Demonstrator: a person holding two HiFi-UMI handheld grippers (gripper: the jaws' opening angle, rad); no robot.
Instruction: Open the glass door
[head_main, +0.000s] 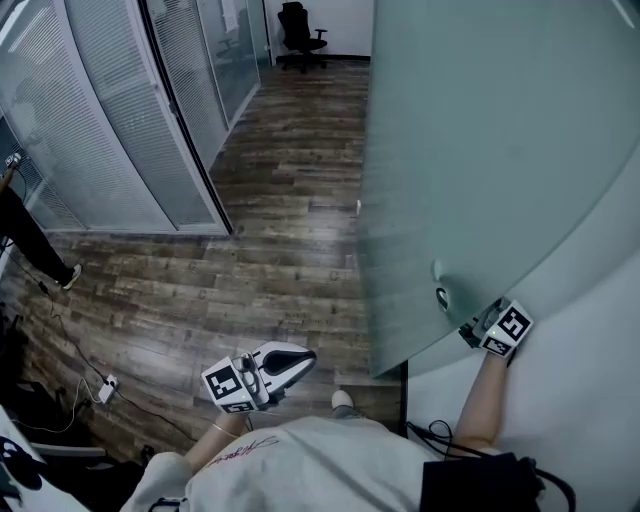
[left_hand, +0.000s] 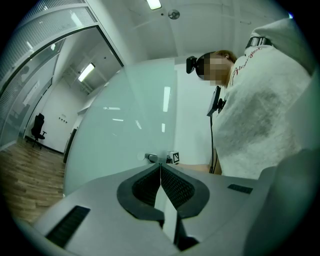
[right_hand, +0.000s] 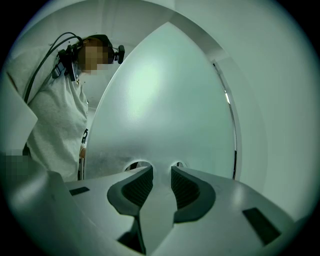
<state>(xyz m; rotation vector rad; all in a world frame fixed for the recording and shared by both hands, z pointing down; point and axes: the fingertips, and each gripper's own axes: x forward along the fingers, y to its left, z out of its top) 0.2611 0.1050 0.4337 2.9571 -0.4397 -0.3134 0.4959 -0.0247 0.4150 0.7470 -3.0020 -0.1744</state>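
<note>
The head view sits above the person and looks steeply down onto the wooden floor, with the glass door at its right and both claws low in frame. The left gripper view rides on the left claw and faces the door's face from a little way off. The right gripper view rides on the right claw, almost against the glass. All three share the door; the head and left gripper views also share the door handle and the office chair.
</note>
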